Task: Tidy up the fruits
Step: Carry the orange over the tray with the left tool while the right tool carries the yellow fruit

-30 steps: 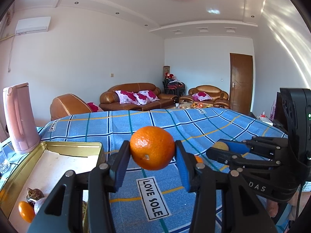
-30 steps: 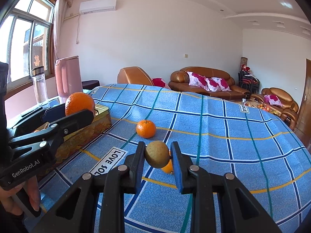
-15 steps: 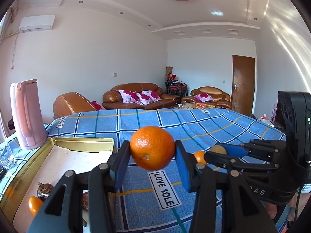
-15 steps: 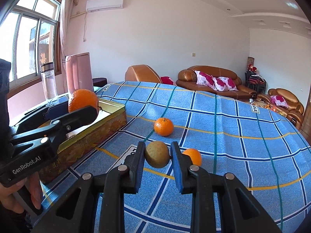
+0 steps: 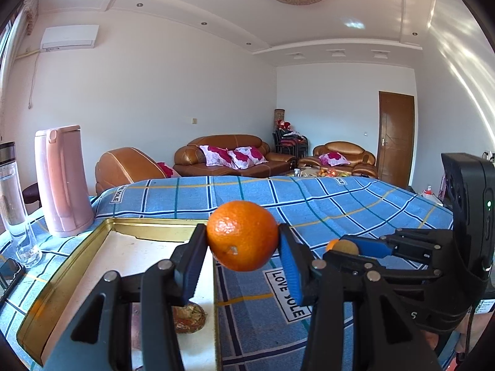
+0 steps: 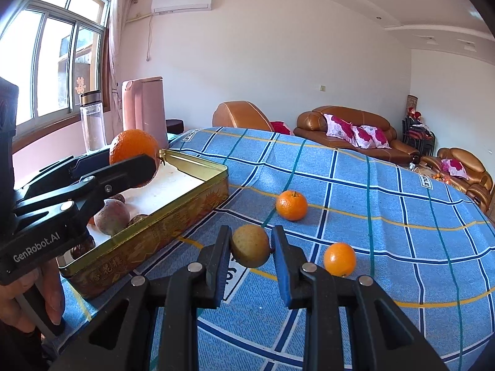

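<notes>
My left gripper (image 5: 243,236) is shut on a large orange (image 5: 242,235) and holds it above the right edge of a gold tin tray (image 5: 74,250). It also shows in the right wrist view (image 6: 133,157), over the tray (image 6: 173,216). My right gripper (image 6: 251,245) is shut on a small brown-yellow fruit (image 6: 250,245), held above the blue checked cloth right of the tray. Two loose oranges (image 6: 291,204) (image 6: 339,259) lie on the cloth beyond it. The tray holds a reddish fruit (image 6: 111,216) and other small items.
A pink kettle (image 5: 62,182) and a clear bottle (image 5: 14,201) stand at the table's far left behind the tray. A dark phone (image 5: 9,273) lies at the left edge. Sofas stand beyond the table.
Both grippers have swung left toward the tray, each still holding its fruit. The tray now sits more central under the left gripper.
</notes>
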A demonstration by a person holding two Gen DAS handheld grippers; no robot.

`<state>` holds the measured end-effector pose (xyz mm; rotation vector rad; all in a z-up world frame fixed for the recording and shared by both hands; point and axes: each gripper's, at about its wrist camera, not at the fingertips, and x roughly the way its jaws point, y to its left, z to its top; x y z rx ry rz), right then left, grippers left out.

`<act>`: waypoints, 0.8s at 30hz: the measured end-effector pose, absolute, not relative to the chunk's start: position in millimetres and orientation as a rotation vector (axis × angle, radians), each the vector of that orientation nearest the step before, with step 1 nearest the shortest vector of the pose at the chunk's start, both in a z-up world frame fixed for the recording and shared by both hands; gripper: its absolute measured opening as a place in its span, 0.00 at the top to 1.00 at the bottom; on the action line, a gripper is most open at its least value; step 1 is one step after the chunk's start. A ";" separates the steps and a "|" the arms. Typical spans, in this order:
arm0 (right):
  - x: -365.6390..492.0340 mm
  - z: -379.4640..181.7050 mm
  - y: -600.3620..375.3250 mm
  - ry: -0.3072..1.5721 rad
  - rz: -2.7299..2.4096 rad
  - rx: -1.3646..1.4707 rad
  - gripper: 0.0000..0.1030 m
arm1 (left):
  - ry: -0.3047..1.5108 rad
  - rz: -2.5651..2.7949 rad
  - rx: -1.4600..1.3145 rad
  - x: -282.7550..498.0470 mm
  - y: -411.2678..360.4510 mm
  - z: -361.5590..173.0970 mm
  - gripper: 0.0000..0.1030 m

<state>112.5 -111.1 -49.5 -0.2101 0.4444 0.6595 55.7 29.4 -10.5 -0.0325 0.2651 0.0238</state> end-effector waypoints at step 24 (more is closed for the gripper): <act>91.8 -54.0 -47.9 0.445 0.757 -0.274 0.72 | 0.259 0.148 -0.049 29.7 85.4 -8.1 0.54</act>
